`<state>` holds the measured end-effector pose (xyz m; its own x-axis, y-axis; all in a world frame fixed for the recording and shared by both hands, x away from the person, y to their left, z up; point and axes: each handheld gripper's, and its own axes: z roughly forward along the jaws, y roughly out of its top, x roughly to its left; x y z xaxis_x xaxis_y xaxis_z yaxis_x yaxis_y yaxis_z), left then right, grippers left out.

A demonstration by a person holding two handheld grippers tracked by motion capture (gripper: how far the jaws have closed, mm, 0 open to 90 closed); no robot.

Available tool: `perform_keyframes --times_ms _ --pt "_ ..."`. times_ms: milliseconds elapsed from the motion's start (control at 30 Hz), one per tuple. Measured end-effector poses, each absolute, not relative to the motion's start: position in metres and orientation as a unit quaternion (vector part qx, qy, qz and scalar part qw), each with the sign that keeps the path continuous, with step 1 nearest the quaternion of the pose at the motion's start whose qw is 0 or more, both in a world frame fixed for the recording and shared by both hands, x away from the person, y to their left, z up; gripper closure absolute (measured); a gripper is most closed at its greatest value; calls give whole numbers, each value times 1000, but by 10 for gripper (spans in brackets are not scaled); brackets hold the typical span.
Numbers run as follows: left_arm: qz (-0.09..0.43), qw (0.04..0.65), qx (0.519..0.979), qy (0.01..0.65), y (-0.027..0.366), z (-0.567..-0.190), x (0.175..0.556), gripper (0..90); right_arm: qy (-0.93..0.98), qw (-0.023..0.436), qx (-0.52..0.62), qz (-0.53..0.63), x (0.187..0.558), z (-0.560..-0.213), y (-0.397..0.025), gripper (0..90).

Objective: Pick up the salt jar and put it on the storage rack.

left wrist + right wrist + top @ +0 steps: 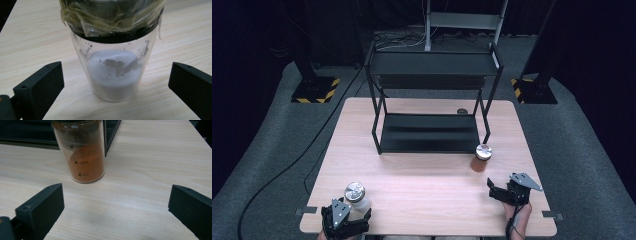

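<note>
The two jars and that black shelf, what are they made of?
The jar of white powder looks like clear glass: you see through its shiny wall. Its lid seems to be shiny metal, with yellowish tape around the rim. The jar of orange powder also looks like clear glass, with printed measuring marks. The black shelf is probably matte painted metal.

Support: light wood-grain table (427, 185) on grey carpet. Resting directly on it:
- black two-tier metal rack (430, 132), far centre
- glass jar of white powder (356, 196), metal lid, near left edge
- graduated glass jar of orange-brown powder (481, 158), metal lid, just beside the rack's front right leg
- small dark round object (462, 111) behind the rack, too small to identify
</note>
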<state>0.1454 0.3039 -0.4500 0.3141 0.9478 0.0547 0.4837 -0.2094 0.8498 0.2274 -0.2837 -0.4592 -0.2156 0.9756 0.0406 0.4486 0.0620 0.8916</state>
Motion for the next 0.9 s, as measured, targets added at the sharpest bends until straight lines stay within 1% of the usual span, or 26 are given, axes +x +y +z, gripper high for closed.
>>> perform_keyframes --times_ms 700,767,900 --pt "284 394 709 511 309 -457 168 4 663 313 539 415 229 -458 -283 0" --pt "282 403 704 511 312 -460 167 75 663 312 539 415 229 -458 -283 0" --pt "281 412 702 509 313 -464 166 163 663 312 539 415 229 -458 -284 0"
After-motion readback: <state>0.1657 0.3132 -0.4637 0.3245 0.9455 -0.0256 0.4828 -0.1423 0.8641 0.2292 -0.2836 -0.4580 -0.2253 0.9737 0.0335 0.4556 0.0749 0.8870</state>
